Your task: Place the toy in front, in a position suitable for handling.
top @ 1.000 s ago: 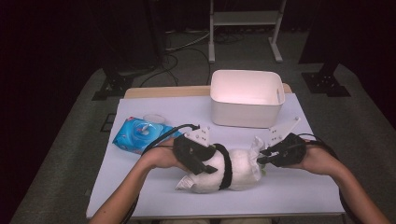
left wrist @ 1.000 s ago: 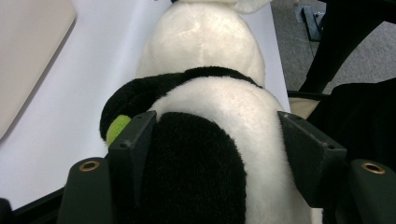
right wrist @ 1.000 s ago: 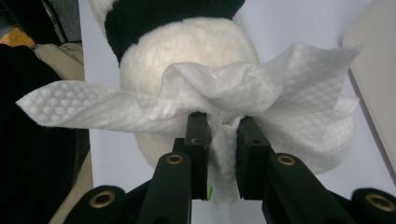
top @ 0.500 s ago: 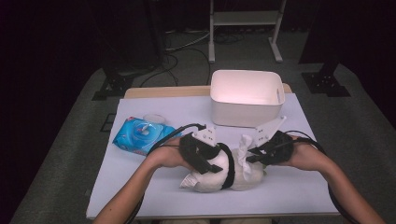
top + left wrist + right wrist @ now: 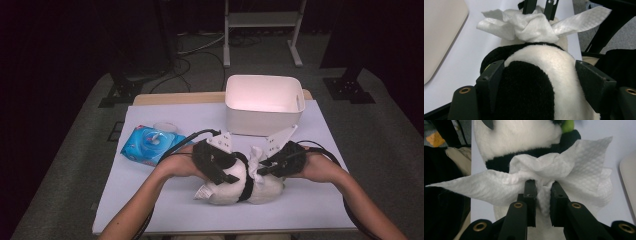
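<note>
White and black plush makes up the panda toy that lies on its side on the pale lavender table, near the front edge and between the person's two hands. The left gripper straddles the toy's body: in the left gripper view its two black jaws stand wide on either flank of the panda, and they have just been opening a little further with the plush between them; whether the pads press on the fur I cannot tell. The right gripper comes in from the other side with its jaws drawn close together, pinching a crumpled white wipe that rests against the toy's black band. In the left gripper view the same wipe sits bunched on top of the panda, with its corners flaring out to both sides. Behind the toy stands a white plastic tub, and a blue pack of wet wipes lies well to the left of the hands.
</note>
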`<state>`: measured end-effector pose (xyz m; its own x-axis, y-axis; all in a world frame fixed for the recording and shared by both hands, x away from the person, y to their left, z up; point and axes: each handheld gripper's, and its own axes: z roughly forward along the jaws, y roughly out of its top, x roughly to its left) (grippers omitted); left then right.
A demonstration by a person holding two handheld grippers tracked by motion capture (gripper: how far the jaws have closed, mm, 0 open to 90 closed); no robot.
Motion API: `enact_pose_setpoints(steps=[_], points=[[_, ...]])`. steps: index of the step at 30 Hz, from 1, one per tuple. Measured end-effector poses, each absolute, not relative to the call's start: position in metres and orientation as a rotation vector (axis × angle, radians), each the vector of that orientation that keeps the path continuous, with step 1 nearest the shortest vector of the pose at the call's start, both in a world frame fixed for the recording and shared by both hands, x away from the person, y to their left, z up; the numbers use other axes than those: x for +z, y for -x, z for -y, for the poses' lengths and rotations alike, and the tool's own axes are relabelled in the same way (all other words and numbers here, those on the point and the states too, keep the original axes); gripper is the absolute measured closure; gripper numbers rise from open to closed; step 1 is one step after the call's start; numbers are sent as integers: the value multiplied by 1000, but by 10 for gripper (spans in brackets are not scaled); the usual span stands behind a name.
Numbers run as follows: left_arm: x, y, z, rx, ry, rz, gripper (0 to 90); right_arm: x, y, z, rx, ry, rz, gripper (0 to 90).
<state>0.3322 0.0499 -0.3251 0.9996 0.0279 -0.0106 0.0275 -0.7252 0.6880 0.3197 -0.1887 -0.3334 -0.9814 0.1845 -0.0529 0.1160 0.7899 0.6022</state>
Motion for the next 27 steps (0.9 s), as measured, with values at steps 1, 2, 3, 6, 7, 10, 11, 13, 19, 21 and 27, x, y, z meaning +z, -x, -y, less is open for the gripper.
enact_pose_setpoints(steps=[1,2,3,6,7,10,11,13,19,21,27], points=[[-324,-332,-49,-3,-2379,-41,250,-334,-319,191,966,-249,-2867,777],[-322,-332,-48,-2,-2379,-42,245,-335,-319,193,979,-260,-2862,777],[-321,-332,-46,-2,-2374,-44,242,-336,-319,195,985,-274,-2861,778],[-318,-333,-43,-6,-2359,-61,219,-337,-319,200,990,-289,-2858,779],[-316,-333,-43,-5,-2350,-69,216,-338,-319,202,994,-298,-2857,779],[-311,-332,-43,-4,-2341,-64,217,-339,-320,209,1014,-314,-2856,780],[-309,-332,-43,-1,-2337,-62,217,-339,-320,210,1014,-318,-2857,780],[-306,-332,-44,4,-2335,-57,217,-340,-319,212,1017,-324,-2854,780],[-302,-330,-48,34,-2318,-62,215,-341,-320,217,1031,-347,-2848,780],[-300,-329,-50,43,-2314,-61,205,-342,-319,218,1037,-354,-2844,780],[-294,-327,-55,54,-2290,-69,198,-343,-320,224,1045,-373,-2836,780]])
